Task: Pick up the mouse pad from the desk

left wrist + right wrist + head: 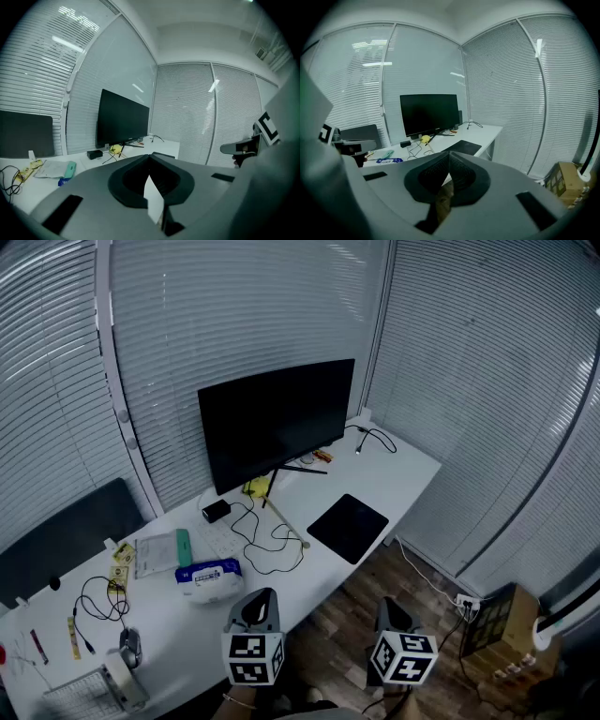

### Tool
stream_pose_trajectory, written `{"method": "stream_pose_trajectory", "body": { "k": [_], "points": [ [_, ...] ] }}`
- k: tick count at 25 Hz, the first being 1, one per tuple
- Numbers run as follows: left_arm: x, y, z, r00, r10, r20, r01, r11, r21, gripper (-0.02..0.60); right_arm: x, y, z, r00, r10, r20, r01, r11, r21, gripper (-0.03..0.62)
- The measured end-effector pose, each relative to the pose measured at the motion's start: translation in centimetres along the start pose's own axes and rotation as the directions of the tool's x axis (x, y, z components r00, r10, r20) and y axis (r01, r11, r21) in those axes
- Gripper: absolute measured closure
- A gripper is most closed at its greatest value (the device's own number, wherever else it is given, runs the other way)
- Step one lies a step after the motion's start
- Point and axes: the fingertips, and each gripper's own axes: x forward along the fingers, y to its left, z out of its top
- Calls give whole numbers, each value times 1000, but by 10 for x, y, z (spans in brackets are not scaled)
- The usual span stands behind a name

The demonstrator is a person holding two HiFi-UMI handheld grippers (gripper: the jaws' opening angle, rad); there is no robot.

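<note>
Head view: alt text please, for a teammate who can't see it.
A black mouse pad lies flat near the right front edge of a white desk, in front of a dark monitor. The left gripper and right gripper hang short of the desk's near edge, both shut and empty. Loose cables lie further left.

Cable (277, 571) just left of mouse pad (349, 527)

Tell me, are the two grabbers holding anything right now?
Nothing is held. The left gripper and the right gripper are both shut and empty. The mouse pad lies flat on the desk, away from both.
</note>
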Motion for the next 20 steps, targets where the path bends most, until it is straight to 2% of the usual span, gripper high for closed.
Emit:
{"method": "stream_pose_trajectory", "body": {
  "k": [13,20],
  "points": [
    [0,2,-3,1000,4,1,-4,1000,1,564,6,10,-4,999,35,-4,-34,999,19,561],
    [13,-11,-12,999,-17,-28,17,1000,11,564,9,-12,-10,1000,15,-20,-14,999,37,560]
  ]
}}
